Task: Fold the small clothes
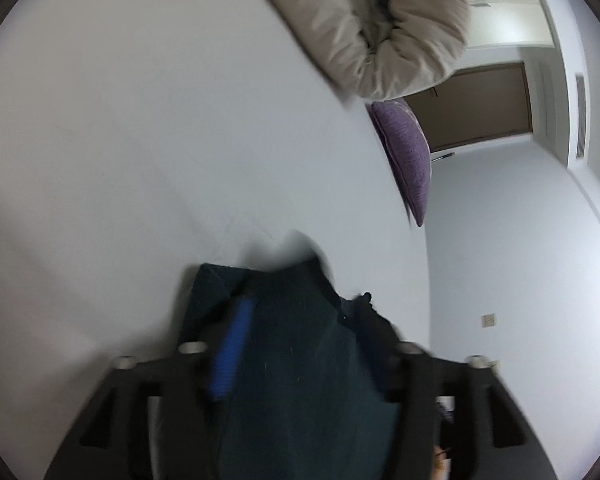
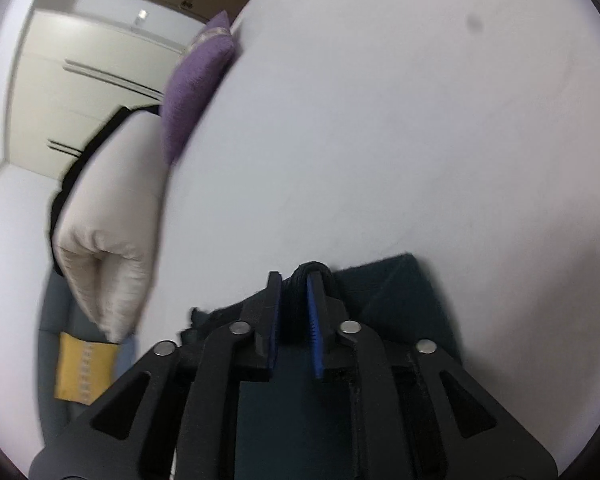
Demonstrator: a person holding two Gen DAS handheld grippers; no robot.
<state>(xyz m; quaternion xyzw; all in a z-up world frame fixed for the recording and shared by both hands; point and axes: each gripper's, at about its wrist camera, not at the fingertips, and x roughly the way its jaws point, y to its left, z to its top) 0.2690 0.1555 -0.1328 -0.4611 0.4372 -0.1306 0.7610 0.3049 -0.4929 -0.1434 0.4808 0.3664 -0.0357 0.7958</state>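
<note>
A dark teal garment (image 1: 296, 344) of soft, matte knit is seen lying on a smooth white bed sheet (image 1: 140, 140), at the near edge of both views. In the left wrist view the left gripper (image 1: 300, 320) is held over the cloth with its black jaws spread wide; one ribbed blue pad (image 1: 232, 352) is seen on the left side, and the cloth is spread between and beneath the fingers without being pinched (the frame is blurred, so contact cannot be judged finely). A crumpled black hem is seen at the garment's right edge in this view.

In the right wrist view the right gripper (image 2: 296, 304) is set with its jaws standing narrowly apart, and a bunched black fold of the garment (image 2: 400, 292) is seen between the two ribbed blue pads; whether the pads press on it cannot be told. A flat folded corner of the teal fabric is laid out to the right of the fingers, with a sharp diagonal crease.

Farther off, a puffy beige quilt (image 1: 384, 24) with soft rolled folds is heaped at the far side of the bed, and a purple woven cushion (image 1: 408, 160) is stood beside it at the bed's edge. A yellow tag (image 2: 84, 372) is seen on grey fabric below the quilt in the right wrist view. Pale wardrobe doors (image 2: 80, 80) with dark bar handles are seen beyond.
</note>
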